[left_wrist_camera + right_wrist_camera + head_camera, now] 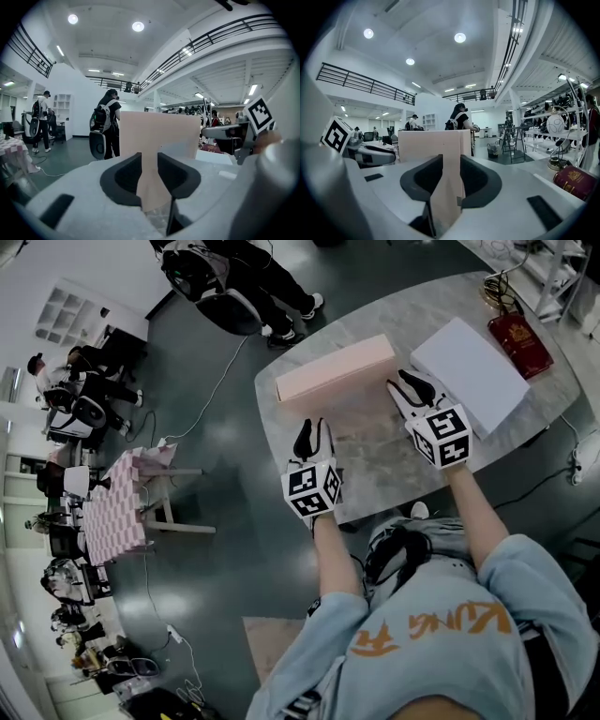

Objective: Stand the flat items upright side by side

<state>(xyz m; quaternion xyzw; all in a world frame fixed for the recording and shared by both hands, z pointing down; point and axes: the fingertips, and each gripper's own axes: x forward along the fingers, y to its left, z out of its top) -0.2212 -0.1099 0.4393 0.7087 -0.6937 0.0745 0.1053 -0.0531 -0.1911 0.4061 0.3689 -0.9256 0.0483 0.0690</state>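
Box (335, 368), pink, rectangular, on marbled tabletop (375, 470).

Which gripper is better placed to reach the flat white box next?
Right, probably: the right gripper sits beside the white box; the left gripper is farther off. Both clamp the pink box.

Bright, even light from round ceiling lamps (138, 26); fisheye warp, dark vignette at edges.

Left tool (313, 431), right tool (411, 383) clamped; both arms stretched forward.
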